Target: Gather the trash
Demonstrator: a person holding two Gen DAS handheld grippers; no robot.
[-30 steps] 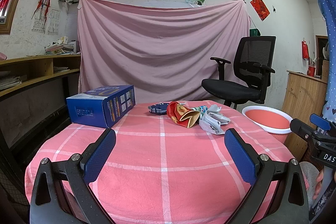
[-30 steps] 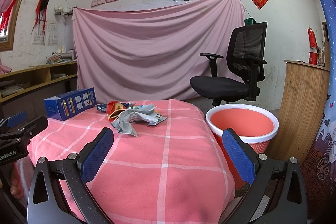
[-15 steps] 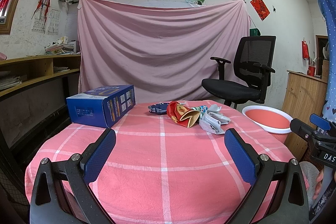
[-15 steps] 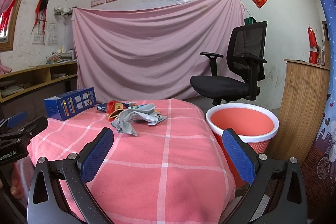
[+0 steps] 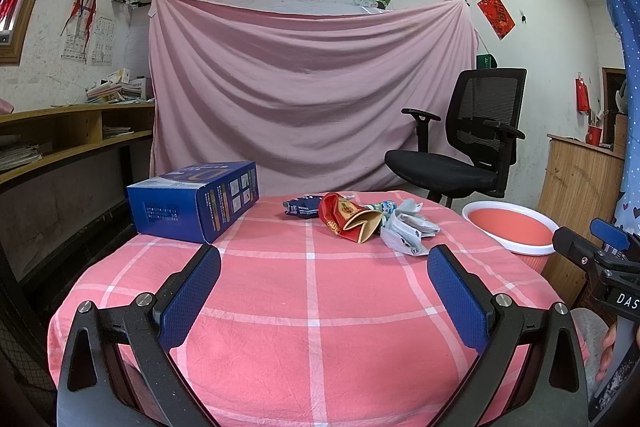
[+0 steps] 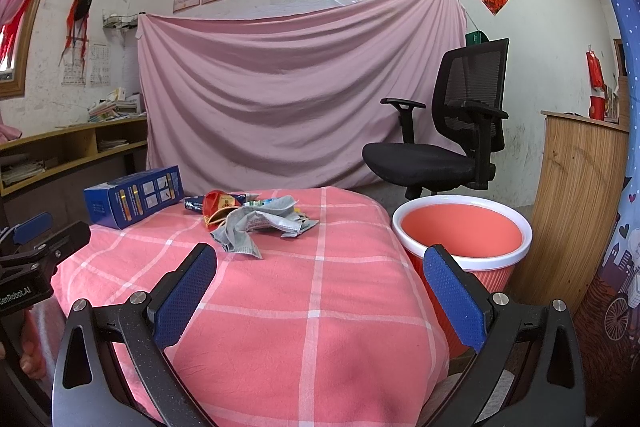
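Note:
A small heap of trash lies at the far middle of the pink checked table point(image 5: 312, 307): a red and gold paper wrapper point(image 5: 348, 217), a dark blue packet point(image 5: 301, 207) and crumpled grey wrappers point(image 5: 408, 229). The heap also shows in the right wrist view, with the grey wrappers point(image 6: 256, 223) in front. A red bin with a white rim point(image 6: 460, 231) stands on the floor right of the table, and it shows in the left wrist view point(image 5: 512, 227). My left gripper point(image 5: 320, 283) and my right gripper point(image 6: 320, 283) are open and empty, near the table's front.
A blue cardboard box point(image 5: 192, 199) sits at the table's far left. A black office chair point(image 5: 464, 155) stands behind the table before a pink hanging sheet. A wooden cabinet point(image 6: 576, 203) is right of the bin. Wooden shelves point(image 5: 60, 135) run along the left wall.

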